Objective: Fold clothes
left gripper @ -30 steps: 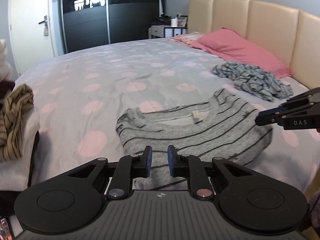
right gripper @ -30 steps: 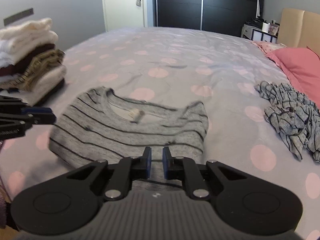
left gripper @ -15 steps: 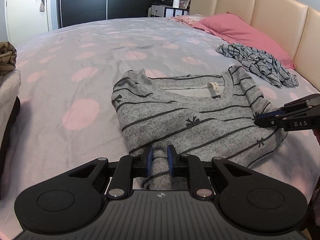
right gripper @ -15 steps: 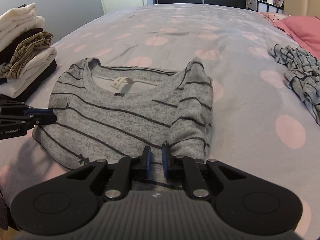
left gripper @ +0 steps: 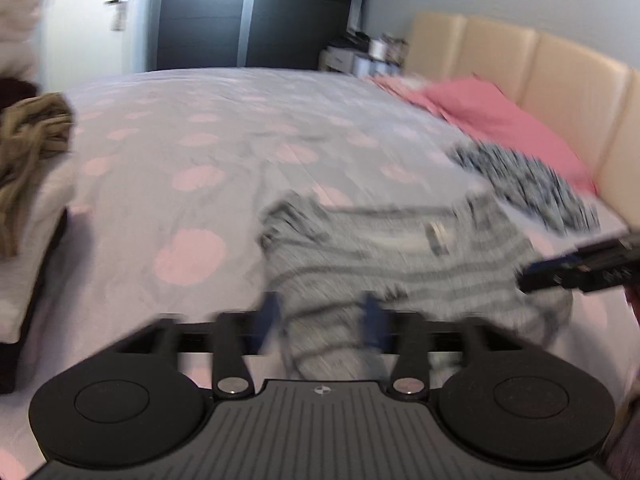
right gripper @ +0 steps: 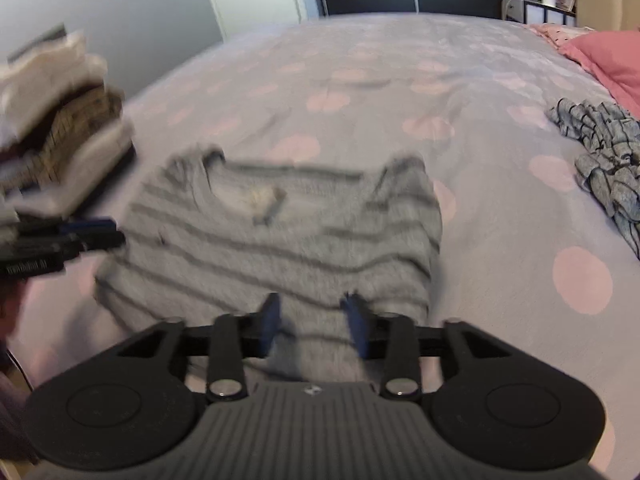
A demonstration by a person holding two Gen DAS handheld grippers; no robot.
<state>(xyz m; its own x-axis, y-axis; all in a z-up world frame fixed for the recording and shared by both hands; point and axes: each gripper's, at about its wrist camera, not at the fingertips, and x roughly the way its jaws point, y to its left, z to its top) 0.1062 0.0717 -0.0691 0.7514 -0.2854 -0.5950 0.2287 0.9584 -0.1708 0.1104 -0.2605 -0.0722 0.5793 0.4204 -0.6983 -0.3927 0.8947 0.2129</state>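
The sweater, mid-frame on the bed, looks soft, light and floppy, best pinched at its near hem, where left gripper and right gripper both gape apart.

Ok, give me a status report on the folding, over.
Left gripper open, right gripper open, fingers either side of the near hem. Grey striped sweater flat on the bed, sleeves folded in. Nothing in the way; picture blurred.

A grey knit sweater with dark stripes lies flat on the bed. Its sleeves are folded in, neckline facing away.
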